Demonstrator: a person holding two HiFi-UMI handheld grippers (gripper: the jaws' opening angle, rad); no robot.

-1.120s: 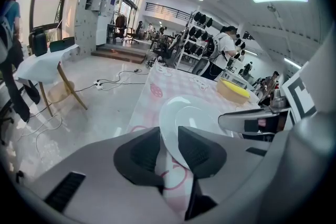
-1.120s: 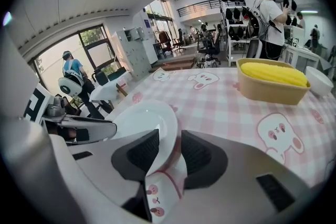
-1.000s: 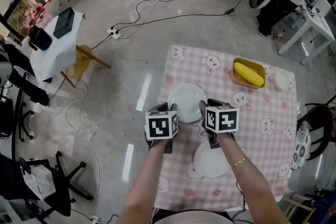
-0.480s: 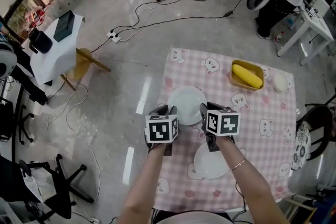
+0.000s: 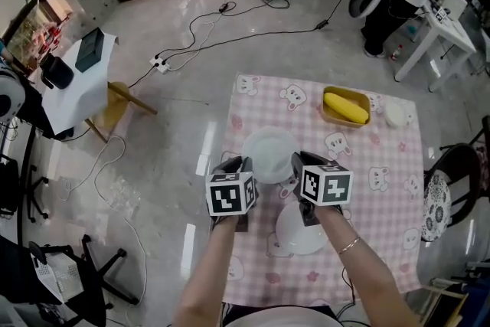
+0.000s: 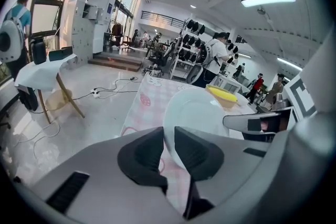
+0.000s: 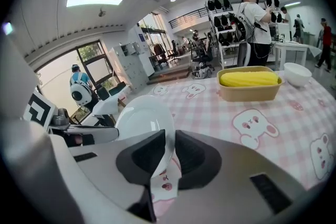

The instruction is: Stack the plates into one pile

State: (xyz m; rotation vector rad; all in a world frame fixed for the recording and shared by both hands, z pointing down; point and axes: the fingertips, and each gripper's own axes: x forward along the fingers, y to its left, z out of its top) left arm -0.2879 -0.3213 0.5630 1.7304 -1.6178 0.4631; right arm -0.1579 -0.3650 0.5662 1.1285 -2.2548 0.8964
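A white plate point(image 5: 269, 152) hangs between my two grippers, just above the pink checked tablecloth point(image 5: 383, 226). My left gripper point(image 5: 243, 166) has the plate's left rim point(image 6: 191, 113) between its pads, and its jaws are closing on it. My right gripper point(image 5: 294, 165) takes the opposite rim point(image 7: 144, 115) the same way, jaws closing too. In each gripper view the other gripper shows across the plate. A second white plate point(image 5: 300, 230) lies flat on the cloth nearer to me, partly under my right gripper.
A yellow tray point(image 5: 344, 107) with a yellow cob-like thing and a small white bowl point(image 5: 394, 115) stand at the table's far right. A chair point(image 5: 452, 188) is at the right edge. Cables cross the floor on the left. A person stands at shelves behind.
Both grippers have closed in on the plate's rim from either side. The plate and both hands have come up a little from the cloth.
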